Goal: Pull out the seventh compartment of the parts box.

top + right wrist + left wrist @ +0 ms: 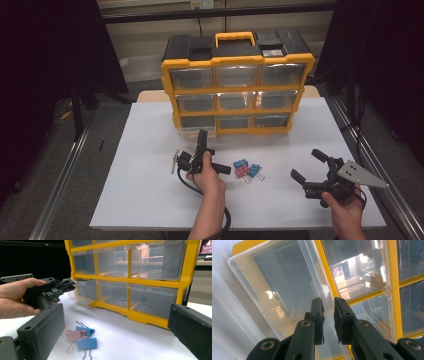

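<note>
Your left gripper [328, 302] has its jaws pinched on the front lip of the bottom-left drawer [287, 290], one pad on each side of the clear wall. In the right gripper view the drawer [83, 291] stands partly out of the yellow organizer [237, 85]. I judge the step to be drawing it open, so pull straight back along the drawer's run, level with the table, and keep the grip firm so the thin plastic does not slip from the pads. Watch that the whole organizer does not slide with it. Your right gripper [310, 167] rests with jaws wide apart and nothing between them, well to the side. The binder clips [246, 170] lie between your two grippers, just right of the left hand [205, 177], ready to be picked afterwards.
</note>
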`<move>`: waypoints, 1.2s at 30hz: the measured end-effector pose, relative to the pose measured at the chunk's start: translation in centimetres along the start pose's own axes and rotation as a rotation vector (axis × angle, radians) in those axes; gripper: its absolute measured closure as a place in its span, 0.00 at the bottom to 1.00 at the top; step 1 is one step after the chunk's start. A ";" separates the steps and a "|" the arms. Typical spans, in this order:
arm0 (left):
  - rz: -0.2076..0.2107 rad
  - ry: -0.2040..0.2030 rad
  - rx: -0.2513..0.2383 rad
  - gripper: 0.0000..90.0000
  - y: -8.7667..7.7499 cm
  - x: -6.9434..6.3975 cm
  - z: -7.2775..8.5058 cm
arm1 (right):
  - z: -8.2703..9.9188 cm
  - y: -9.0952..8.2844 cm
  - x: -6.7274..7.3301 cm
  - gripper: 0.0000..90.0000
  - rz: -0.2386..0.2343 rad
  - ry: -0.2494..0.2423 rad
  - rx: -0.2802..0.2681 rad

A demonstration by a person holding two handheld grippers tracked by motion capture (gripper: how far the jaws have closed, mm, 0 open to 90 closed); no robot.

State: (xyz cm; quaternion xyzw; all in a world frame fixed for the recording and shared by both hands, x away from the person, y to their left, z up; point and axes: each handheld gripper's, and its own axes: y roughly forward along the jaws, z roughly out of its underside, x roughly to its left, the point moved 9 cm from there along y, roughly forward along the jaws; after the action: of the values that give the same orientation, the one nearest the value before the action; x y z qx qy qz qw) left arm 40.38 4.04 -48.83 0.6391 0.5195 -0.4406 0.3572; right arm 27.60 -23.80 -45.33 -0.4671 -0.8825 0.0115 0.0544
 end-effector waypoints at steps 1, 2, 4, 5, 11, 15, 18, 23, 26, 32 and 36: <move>0.000 -0.001 0.000 0.87 0.0 0.0 0.0 | 0.0 0.0 0.0 0.01 0.001 -0.001 0.000; 0.004 -0.016 -0.015 0.87 0.0 -0.2 -0.2 | 0.0 0.0 0.0 0.01 -0.001 0.000 0.000; 0.004 0.007 0.002 0.87 -0.1 0.0 -0.1 | 0.0 0.0 0.0 0.01 -0.001 -0.001 -0.001; 0.005 0.007 0.004 0.87 -0.2 -0.1 -0.1 | 0.0 0.0 0.0 0.01 -0.001 -0.001 -0.001; -0.004 -0.014 -0.010 0.87 -0.3 -0.3 -0.1 | 0.0 0.0 0.0 0.01 0.001 0.000 0.000; 0.002 -0.004 -0.011 0.87 -0.5 -0.3 -0.1 | 0.0 0.0 0.0 0.01 0.000 0.001 0.000; -0.010 -0.020 -0.009 0.87 -0.6 -0.3 -0.1 | 0.0 0.0 0.0 0.01 -0.001 -0.003 -0.001; 0.006 0.023 0.002 0.86 -0.9 -0.2 0.0 | 0.0 0.0 -0.1 0.01 0.002 -0.001 -0.001; -0.004 0.034 0.012 0.86 -1.0 -0.1 0.1 | 0.0 0.0 0.0 0.01 0.001 -0.001 -0.002; 0.000 0.035 0.007 0.86 -1.0 -0.2 0.0 | -0.1 -0.1 -0.1 0.01 0.002 -0.004 -0.002; 0.001 0.040 0.008 0.86 -1.0 -0.1 0.0 | -0.1 0.0 -0.1 0.01 0.003 -0.003 -0.002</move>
State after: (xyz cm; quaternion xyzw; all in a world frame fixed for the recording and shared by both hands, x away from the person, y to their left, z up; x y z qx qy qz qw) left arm 39.35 4.17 -48.70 0.6497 0.5243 -0.4295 0.3443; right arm 27.62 -23.89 -45.28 -0.4686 -0.8817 0.0115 0.0529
